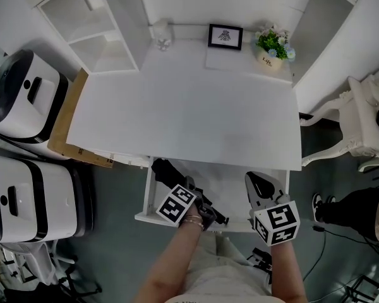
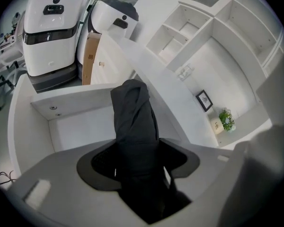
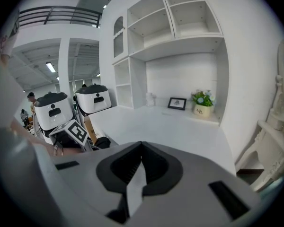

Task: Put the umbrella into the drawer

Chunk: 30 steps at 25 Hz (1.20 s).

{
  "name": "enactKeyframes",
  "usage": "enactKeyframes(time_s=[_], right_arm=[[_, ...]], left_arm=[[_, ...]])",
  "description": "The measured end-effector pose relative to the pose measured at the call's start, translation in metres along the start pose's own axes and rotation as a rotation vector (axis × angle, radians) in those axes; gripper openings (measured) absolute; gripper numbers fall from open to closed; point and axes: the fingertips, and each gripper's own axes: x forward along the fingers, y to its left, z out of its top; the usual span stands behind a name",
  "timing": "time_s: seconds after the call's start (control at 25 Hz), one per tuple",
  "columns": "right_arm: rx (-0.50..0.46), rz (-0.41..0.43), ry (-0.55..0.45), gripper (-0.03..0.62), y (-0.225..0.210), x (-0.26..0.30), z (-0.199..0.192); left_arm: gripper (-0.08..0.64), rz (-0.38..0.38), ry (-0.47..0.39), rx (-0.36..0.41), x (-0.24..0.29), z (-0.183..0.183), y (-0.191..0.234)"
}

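Your left gripper has its jaws clamped on the black folded fabric umbrella, which slants toward 11 o'clock over the left half of the open white drawer. At 3 o'clock, your right gripper hovers, jaws together and empty. The white table lies beyond at 12 o'clock.

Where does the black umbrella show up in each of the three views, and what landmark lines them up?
Head view: umbrella lies low, left of centre, over the open drawer.
Left gripper view: umbrella fills the centre, gripped between the jaws.
Right gripper view: only a small dark bit at lower left, probably the umbrella.
Shared landmark: the framed picture at the desk's back.
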Motion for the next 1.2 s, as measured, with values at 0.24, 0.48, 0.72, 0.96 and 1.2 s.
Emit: enactKeyframes(time_s=[0.24, 0.48, 0.72, 0.96, 1.2], right_arm=[[-0.003, -0.010, 0.025, 0.008, -0.001, 0.002, -0.006], [0.005, -0.013, 0.051, 0.008, 0.001, 0.005, -0.015], [0.014, -0.015, 0.066, 0.008, -0.001, 0.007, -0.024], [0.027, -0.011, 0.073, 0.008, 0.000, 0.008, -0.029], [0.041, -0.003, 0.081, 0.008, 0.004, 0.013, -0.036]], left_arm=[[0.264, 0.025, 0.032, 0.010, 0.021, -0.004, 0.009], [0.264, 0.051, 0.069, 0.002, 0.037, -0.013, 0.017], [0.265, 0.062, 0.088, 0.042, 0.051, -0.022, 0.020], [0.267, 0.079, 0.121, 0.096, 0.060, -0.030, 0.023], [0.268, 0.076, 0.186, 0.118, 0.066, -0.036, 0.028]])
